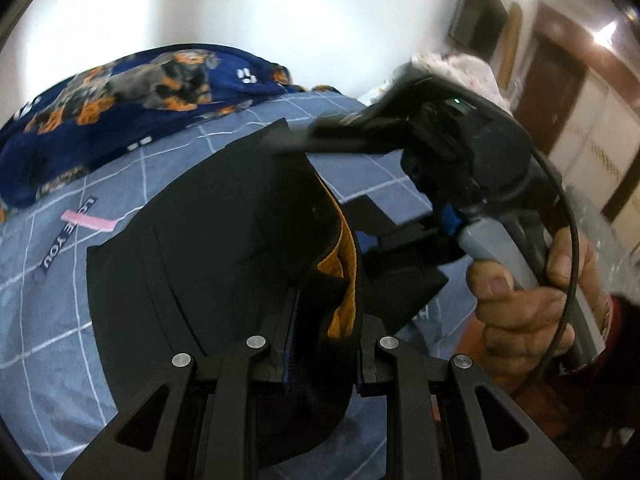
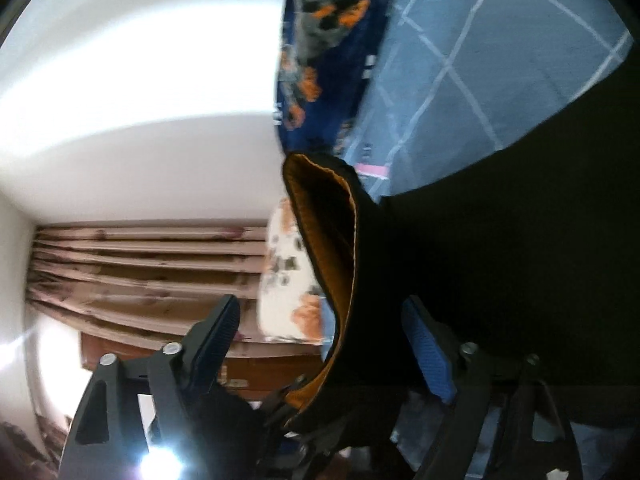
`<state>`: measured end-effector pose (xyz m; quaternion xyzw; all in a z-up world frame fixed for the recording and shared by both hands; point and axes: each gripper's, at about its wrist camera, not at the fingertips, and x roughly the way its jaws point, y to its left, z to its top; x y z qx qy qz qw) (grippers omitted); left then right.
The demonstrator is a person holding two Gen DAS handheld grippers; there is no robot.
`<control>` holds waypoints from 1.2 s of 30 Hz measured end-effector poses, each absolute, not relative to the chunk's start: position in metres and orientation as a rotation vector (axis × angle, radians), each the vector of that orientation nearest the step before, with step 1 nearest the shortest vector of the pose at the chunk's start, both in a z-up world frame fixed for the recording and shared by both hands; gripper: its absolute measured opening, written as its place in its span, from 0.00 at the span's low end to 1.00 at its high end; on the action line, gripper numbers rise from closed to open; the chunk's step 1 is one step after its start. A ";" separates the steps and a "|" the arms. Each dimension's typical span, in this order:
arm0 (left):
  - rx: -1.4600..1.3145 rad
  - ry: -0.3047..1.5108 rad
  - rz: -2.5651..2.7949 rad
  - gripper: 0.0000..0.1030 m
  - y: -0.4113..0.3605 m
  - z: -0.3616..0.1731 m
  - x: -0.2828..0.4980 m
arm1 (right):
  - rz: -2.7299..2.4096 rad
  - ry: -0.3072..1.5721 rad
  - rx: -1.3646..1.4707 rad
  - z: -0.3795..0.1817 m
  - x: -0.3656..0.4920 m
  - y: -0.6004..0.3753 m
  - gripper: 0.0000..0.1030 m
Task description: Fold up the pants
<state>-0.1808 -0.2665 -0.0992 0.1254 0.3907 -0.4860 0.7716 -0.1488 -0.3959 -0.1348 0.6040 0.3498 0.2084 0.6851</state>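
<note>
We hold the pants (image 1: 224,232) lifted above the bed (image 1: 52,320), waistband with orange lining up, so the legs hang free for folding. The left gripper (image 1: 320,360) pinches the waistband between closed fingers. The right gripper (image 2: 320,344) has its fingers spread, with the waistband edge between them, probably to take a second hold. A blanket (image 1: 120,92) lies beyond.
</note>
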 end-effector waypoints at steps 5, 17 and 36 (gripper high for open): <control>0.311 0.865 -1.043 0.25 -0.275 -0.107 -0.179 | 0.379 0.859 1.304 -0.153 -0.148 -0.403 0.24; 0.047 0.852 -1.035 0.72 -0.218 -0.071 -0.156 | 0.331 0.783 1.330 -0.158 -0.177 -0.440 0.16; 0.021 1.073 -0.862 0.72 -0.192 -0.141 -0.104 | 0.180 0.711 1.347 -0.193 -0.209 -0.513 0.16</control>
